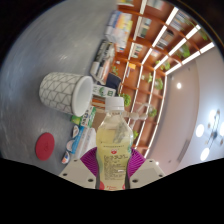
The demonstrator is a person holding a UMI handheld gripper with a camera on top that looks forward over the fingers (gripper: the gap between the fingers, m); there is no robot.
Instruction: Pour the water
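Note:
A clear plastic bottle (pixel 114 145) with a white cap and a printed label holds pale yellowish liquid. My gripper (pixel 113 163) is shut on it, and the magenta pads (pixel 92 160) press its body from both sides. The whole scene is tilted. Beyond the bottle and to its left, a white mug with a grey diamond pattern (pixel 66 92) rests on the grey table (pixel 45 45), its open mouth turned toward the bottle. The bottle's lower part is hidden between my fingers.
A red round lid or coaster (pixel 45 147) lies on the table near my left finger. Small packets and boxes (pixel 103 93) lie behind the mug. Wooden shelves with goods (pixel 130 50) and ceiling lights fill the background.

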